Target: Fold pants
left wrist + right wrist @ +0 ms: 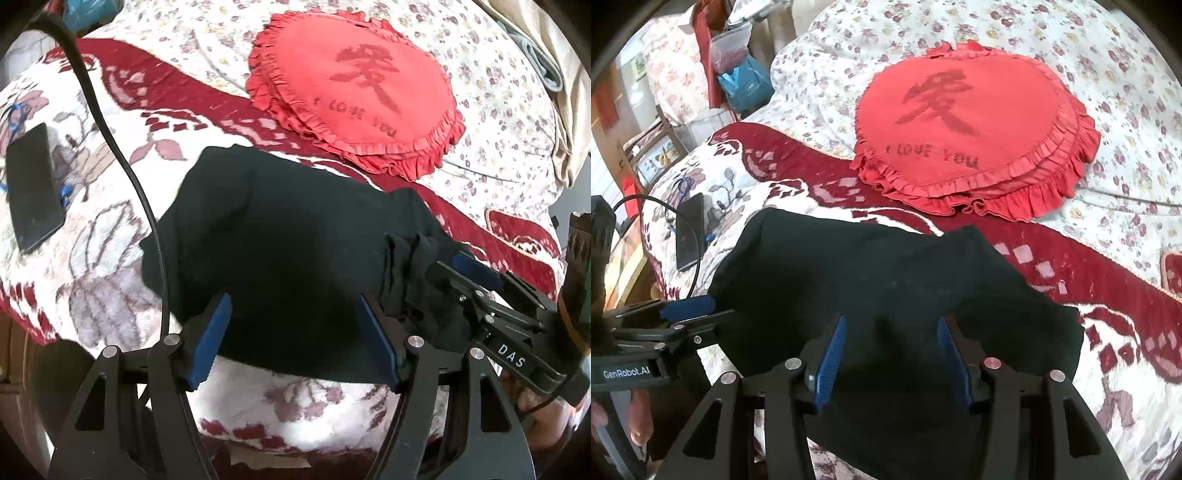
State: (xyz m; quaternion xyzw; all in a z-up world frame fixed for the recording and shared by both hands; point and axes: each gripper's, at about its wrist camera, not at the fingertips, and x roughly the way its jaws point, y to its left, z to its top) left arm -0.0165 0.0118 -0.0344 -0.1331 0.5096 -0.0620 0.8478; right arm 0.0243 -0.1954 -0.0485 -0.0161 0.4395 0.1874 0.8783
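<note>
The black pants [280, 236] lie folded into a compact bundle on the red-and-white blanket [110, 236]; they also show in the right wrist view [886, 280]. My left gripper [295, 325] is open, its blue pads spread over the bundle's near edge. My right gripper [890, 343] is open, its pads astride a raised fold of the cloth. In the left wrist view the right gripper [443, 258] sits at the bundle's right end against bunched layers. In the right wrist view the left gripper [690, 310] is at the bundle's left edge.
A red ruffled round cushion [354, 88] lies behind the pants on the floral bedsheet [1108, 74]. A black phone [33, 188] and a black cable [110, 140] lie at the left. The bed's front edge is just below the grippers.
</note>
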